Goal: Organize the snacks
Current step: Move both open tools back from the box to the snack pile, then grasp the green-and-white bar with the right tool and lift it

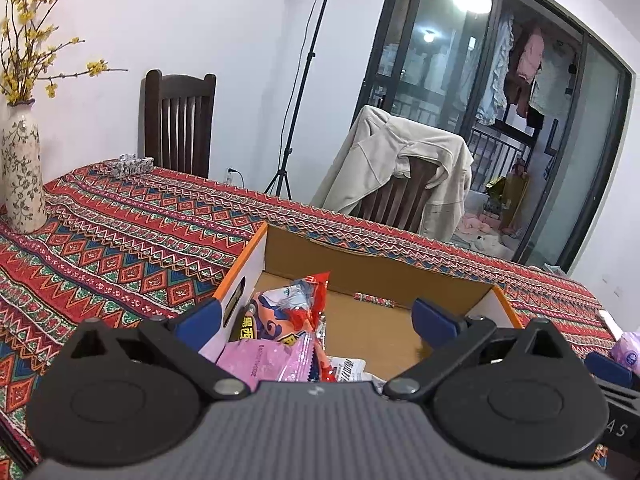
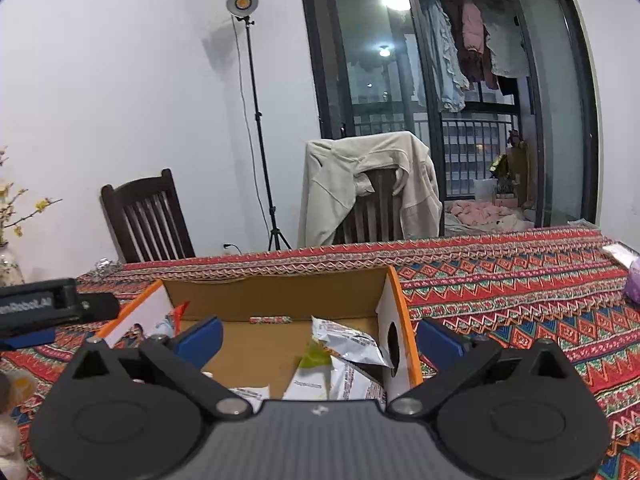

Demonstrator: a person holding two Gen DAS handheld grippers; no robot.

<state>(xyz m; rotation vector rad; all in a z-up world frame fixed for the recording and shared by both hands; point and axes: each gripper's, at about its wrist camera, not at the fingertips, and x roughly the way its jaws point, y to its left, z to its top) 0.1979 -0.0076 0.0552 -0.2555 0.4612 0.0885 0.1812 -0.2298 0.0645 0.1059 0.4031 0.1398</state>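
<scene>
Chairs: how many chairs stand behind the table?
2. A bare dark wooden chair stands at the left by the wall. A second chair stands further right, before the glass door, with a beige jacket draped over it.

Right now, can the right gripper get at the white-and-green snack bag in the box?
Probably yes. The right gripper is open above the cardboard box, whose top is open; the white-and-green snack bag lies uncovered just below it.
</scene>
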